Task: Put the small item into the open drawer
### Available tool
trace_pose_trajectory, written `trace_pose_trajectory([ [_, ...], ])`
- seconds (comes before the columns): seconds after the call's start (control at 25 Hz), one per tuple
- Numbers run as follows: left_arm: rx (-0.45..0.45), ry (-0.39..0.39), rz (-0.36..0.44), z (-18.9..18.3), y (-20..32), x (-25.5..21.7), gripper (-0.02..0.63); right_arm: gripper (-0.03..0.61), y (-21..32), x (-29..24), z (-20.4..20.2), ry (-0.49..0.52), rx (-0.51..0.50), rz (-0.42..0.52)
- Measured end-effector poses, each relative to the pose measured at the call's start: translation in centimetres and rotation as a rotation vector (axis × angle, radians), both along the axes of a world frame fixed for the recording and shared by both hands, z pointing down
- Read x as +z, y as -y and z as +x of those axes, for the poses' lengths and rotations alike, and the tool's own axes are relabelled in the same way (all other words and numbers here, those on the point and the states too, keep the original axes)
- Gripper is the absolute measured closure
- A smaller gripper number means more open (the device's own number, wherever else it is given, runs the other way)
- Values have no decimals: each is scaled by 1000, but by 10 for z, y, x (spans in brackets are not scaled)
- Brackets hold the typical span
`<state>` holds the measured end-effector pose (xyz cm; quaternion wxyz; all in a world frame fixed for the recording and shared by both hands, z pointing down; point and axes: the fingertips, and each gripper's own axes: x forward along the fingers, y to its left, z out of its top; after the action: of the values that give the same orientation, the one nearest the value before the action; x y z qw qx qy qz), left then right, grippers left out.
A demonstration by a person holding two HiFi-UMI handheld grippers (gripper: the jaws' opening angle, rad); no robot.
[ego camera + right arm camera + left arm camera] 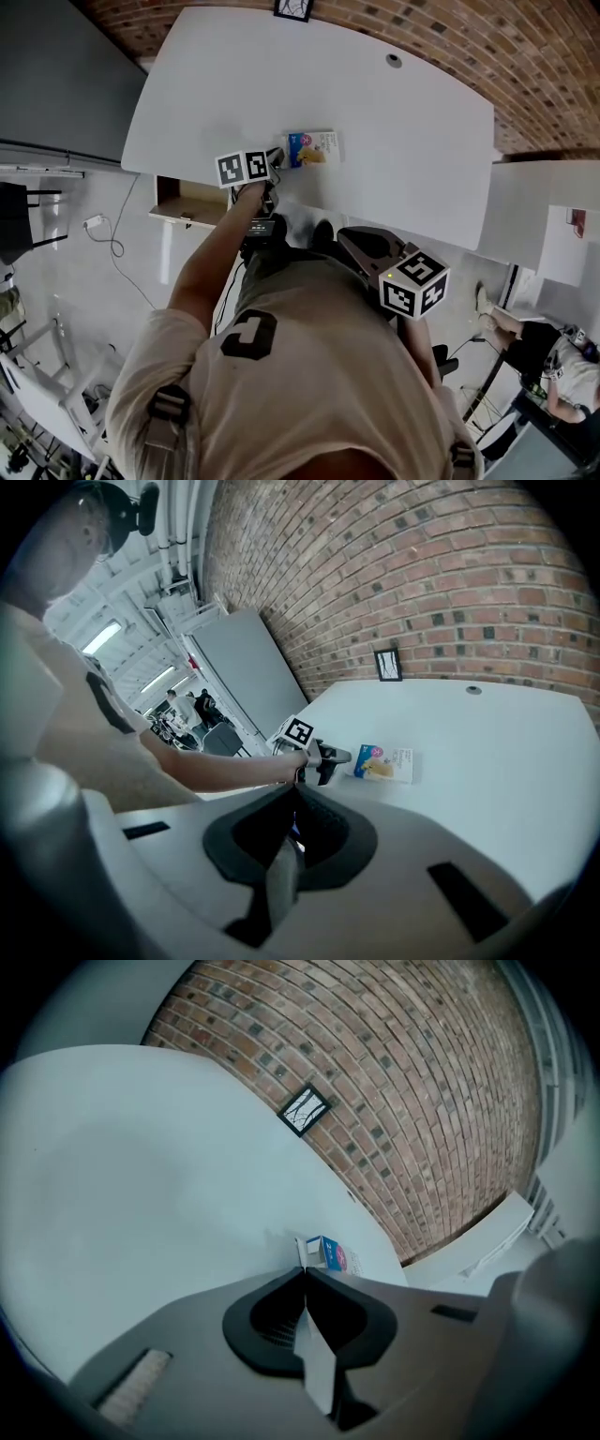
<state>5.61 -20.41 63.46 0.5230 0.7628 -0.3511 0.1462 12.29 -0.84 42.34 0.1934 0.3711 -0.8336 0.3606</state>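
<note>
Likely approach step. Left gripper (306, 1271) closed, empty; small box (328, 1253) just beyond fingertips. Right gripper (295, 789) closed too. Next: open, straddle box.

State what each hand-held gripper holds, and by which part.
Nothing: left hand-held gripper and right hand-held gripper are shut, empty; the small box lies on the table.

My desk (375, 112) is plain white. The small box (312, 148) on it is blue at its left end and white at its right, with a yellow patch between. My fingers (272, 1312) are black, set in grey housings. Each marker cube (244, 169) carries black-and-white squares. The far wall (422, 1101) is red-brown brick with pale mortar.
</note>
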Motion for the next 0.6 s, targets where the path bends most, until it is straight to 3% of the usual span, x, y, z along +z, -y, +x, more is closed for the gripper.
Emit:
trace_pose_trajectory([
  [0.32, -91, -32, 24, -5, -16, -26, 606, 574, -4, -8, 15, 37, -76, 52],
  [0.6, -160, -69, 67, -1, -35, -51, 606, 574, -15, -12, 41, 101, -64, 79],
])
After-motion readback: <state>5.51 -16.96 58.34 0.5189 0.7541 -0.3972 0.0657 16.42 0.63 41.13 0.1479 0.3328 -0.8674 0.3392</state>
